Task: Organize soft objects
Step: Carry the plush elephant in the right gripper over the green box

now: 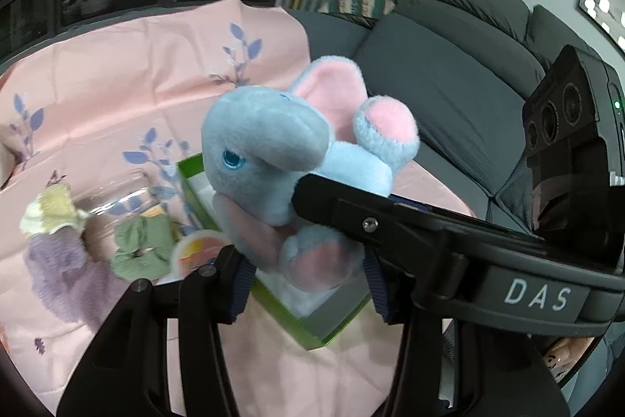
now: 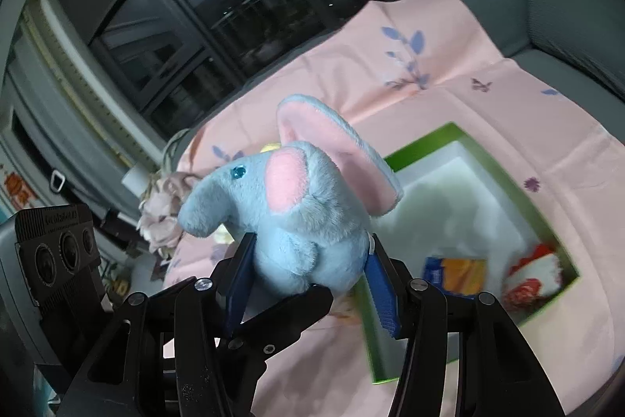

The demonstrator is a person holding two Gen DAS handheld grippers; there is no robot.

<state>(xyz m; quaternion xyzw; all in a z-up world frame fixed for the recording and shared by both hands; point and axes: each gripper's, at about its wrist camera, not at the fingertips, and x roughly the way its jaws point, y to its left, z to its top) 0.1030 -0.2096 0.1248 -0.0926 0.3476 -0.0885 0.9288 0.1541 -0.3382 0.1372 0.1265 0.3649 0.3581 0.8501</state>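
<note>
A blue plush elephant [image 1: 269, 151] with pink ears hangs above an open green box [image 1: 332, 331] with a white inside. My left gripper [image 1: 306, 278] is shut on its lower body and foot, a blue pad on each side. In the right wrist view my right gripper [image 2: 308, 280] is shut on the same elephant [image 2: 308, 217] at its belly. A finger of the right gripper [image 1: 390, 217] reaches in from the right in the left wrist view. The left gripper's finger [image 2: 289, 311] shows under the toy. The box [image 2: 425, 139] holds an orange and blue packet [image 2: 457, 274] and a red and white item [image 2: 531, 280].
A pink cloth [image 1: 136, 73] with blue leaves covers the surface. On it to the left lie a yellow-white knitted piece [image 1: 50, 210], a purple cloth [image 1: 62, 268], a green scrunchie [image 1: 140, 249] and a clear container [image 1: 117, 198]. A grey sofa [image 1: 449, 77] stands behind.
</note>
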